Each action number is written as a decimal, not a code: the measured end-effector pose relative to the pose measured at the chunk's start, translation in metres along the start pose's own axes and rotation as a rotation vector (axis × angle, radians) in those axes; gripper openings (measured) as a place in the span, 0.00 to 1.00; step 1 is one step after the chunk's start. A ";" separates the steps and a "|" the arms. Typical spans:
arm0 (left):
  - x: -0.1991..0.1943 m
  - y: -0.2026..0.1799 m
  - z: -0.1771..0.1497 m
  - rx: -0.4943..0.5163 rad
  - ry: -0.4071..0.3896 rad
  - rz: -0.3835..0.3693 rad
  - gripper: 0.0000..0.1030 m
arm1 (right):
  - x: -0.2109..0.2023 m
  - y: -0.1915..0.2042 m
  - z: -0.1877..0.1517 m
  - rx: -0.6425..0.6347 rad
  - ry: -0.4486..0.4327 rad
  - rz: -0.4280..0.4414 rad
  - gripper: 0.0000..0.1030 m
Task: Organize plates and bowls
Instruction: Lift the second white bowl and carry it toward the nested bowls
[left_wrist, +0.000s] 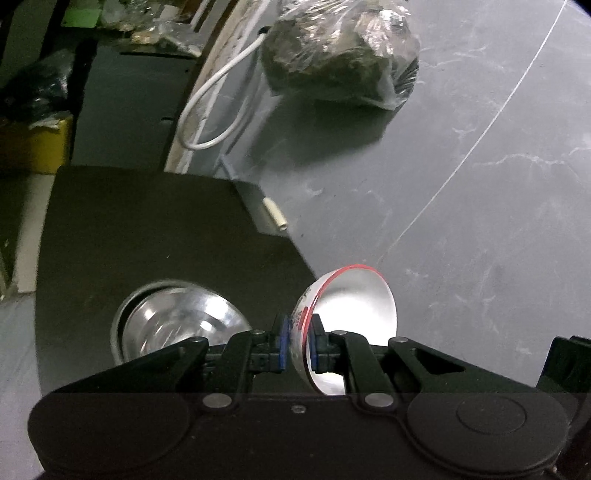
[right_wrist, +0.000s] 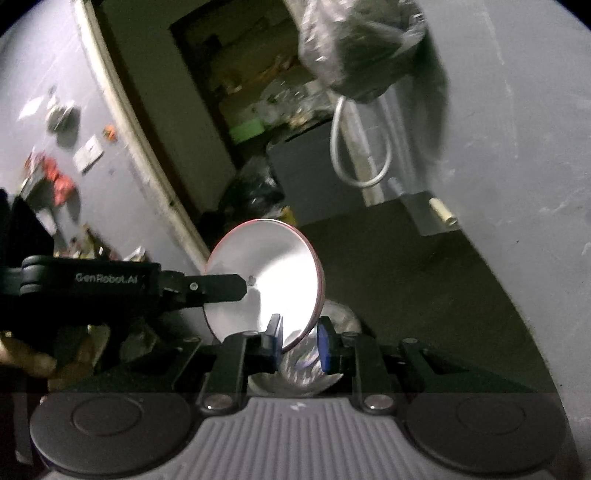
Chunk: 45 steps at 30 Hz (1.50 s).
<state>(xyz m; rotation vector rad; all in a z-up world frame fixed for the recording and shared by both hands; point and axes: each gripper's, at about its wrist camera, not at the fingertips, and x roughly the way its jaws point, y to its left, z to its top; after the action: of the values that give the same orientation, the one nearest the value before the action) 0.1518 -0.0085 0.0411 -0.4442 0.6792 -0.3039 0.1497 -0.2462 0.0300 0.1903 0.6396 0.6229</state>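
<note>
Red-rimmed bowl (left_wrist: 354, 314) rim clamped between left tool (left_wrist: 298, 345) pads.

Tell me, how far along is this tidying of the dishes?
Nothing looks stacked yet. In hand: the left tool clamps a red-rimmed white bowl by its rim; the right tool pinches a matching bowl, maybe the same one. Left: the steel bowl on the dark table.

Left gripper (left_wrist: 296, 341): jaws nearly closed, blue pads clamped on the rim of a white bowl (left_wrist: 354, 310), tilted on its side. Right gripper (right_wrist: 300, 345): jaws nearly closed on the rim of a white plate (right_wrist: 269, 280), held on edge. Both grippers point forward and downward.
</note>
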 end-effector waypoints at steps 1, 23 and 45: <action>-0.002 0.002 -0.004 -0.009 0.005 0.006 0.11 | 0.000 0.003 -0.003 -0.010 0.013 0.006 0.22; -0.037 0.046 -0.054 -0.150 0.073 0.147 0.11 | 0.029 0.045 -0.030 -0.115 0.226 0.085 0.22; -0.018 0.060 -0.085 -0.150 0.275 0.203 0.15 | 0.052 0.046 -0.059 -0.147 0.409 0.082 0.22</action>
<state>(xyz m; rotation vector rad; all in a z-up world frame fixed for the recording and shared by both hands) 0.0900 0.0257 -0.0373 -0.4765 1.0134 -0.1224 0.1244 -0.1793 -0.0265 -0.0515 0.9790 0.7941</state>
